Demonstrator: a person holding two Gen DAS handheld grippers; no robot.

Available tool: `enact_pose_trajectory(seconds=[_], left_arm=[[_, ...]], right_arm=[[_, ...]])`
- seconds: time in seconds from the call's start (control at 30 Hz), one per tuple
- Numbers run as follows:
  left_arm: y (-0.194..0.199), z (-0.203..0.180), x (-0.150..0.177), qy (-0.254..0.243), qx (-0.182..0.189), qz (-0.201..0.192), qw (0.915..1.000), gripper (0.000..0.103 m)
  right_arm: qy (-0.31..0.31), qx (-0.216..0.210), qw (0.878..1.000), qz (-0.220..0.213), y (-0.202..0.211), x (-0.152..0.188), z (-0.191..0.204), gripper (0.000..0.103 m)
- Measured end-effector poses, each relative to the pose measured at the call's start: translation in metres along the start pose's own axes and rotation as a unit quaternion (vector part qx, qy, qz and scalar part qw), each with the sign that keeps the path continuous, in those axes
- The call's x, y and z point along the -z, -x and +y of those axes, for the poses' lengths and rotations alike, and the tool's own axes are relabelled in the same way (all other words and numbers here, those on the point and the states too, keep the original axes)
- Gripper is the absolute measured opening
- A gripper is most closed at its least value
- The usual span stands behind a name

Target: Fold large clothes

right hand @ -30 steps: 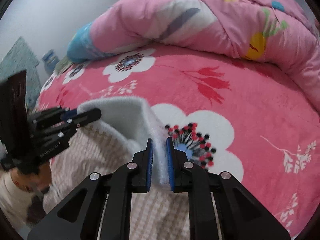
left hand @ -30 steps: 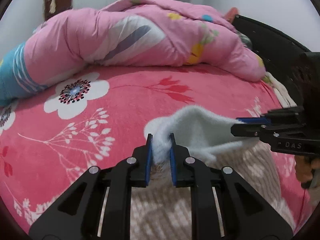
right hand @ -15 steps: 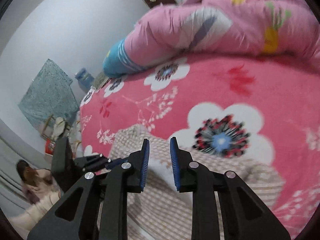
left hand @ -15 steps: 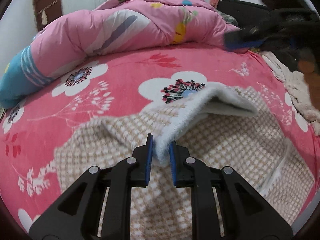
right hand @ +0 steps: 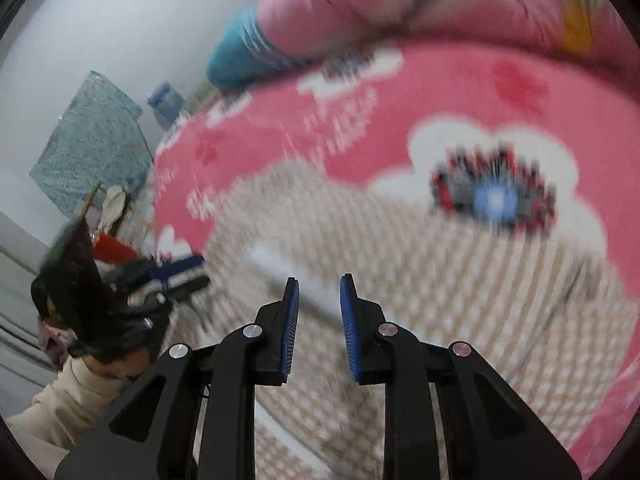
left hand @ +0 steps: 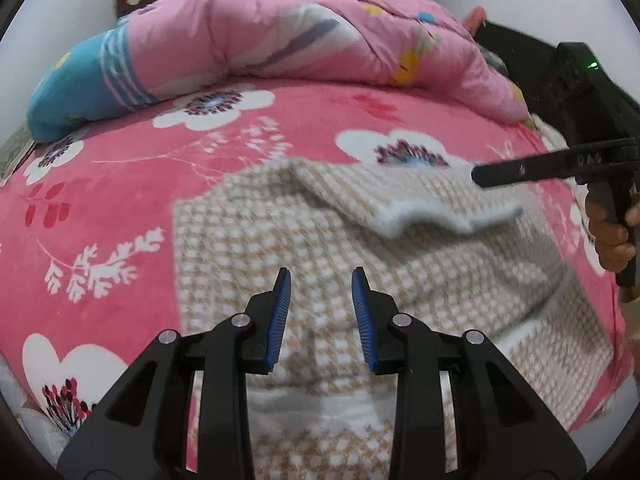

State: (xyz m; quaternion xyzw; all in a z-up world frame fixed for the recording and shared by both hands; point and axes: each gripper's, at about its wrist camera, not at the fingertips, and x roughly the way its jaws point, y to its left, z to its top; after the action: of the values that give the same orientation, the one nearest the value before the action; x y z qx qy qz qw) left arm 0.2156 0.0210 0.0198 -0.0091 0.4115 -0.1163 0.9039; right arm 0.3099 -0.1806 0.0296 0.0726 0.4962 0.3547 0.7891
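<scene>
Garment [left hand: 312, 232] [right hand: 400, 264]: beige-and-white checked knit with a fluffy white inner side, lying spread on the pink floral bed cover [left hand: 120, 200]. Far edge is folded back toward the near side, so a strip of white lining [left hand: 440, 216] shows along the fold, slightly rumpled. Near edge drapes over the bed's front, white lining showing there too; right wrist view is motion-blurred.

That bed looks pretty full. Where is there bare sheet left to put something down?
The widest bare sheet lies left of the checked garment, running up to the quilt. A narrower strip runs between the garment's far edge and the quilt. The right side is crowded: the right gripper hovers over the folded flap, with dark furniture behind.
</scene>
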Motion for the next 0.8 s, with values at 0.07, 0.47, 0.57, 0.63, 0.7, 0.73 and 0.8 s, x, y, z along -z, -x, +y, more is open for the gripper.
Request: enact_pose_trajectory(seconds=[0.07, 0.47, 0.57, 0.63, 0.7, 0.73, 0.8], left_arm=[[-0.001, 0.002, -0.005, 0.017, 0.003, -0.007, 0.9998, 0.030], [-0.020, 0.001, -0.013, 0.037, 0.042, -0.017, 0.9983, 0.030], [-0.030, -0.012, -0.028, 0.023, 0.045, -0.025, 0.9984, 0.030], [-0.044, -0.030, -0.037, 0.000, 0.039, -0.022, 0.9990, 0.030], [-0.068, -0.041, -0.039, -0.019, 0.014, 0.005, 0.9997, 0.030], [-0.080, -0.042, -0.037, -0.024, 0.001, 0.022, 0.9995, 0.030], [-0.104, -0.037, -0.027, -0.022, -0.033, 0.053, 0.9978, 0.035]], right_arm=[[-0.006, -0.008, 1.000, -0.016, -0.008, -0.013, 0.001, 0.022], [-0.112, -0.123, 0.985, 0.047, -0.048, 0.017, -0.036, 0.022], [-0.088, -0.050, 0.995, -0.003, -0.015, 0.008, -0.045, 0.022], [-0.076, 0.024, 0.997, 0.002, -0.015, 0.011, -0.055, 0.024], [-0.065, 0.079, 0.994, 0.045, -0.030, 0.026, -0.069, 0.025], [-0.066, 0.076, 0.994, 0.047, -0.029, 0.032, -0.073, 0.025], [-0.077, 0.069, 0.994, 0.042, -0.010, 0.043, -0.077, 0.025]])
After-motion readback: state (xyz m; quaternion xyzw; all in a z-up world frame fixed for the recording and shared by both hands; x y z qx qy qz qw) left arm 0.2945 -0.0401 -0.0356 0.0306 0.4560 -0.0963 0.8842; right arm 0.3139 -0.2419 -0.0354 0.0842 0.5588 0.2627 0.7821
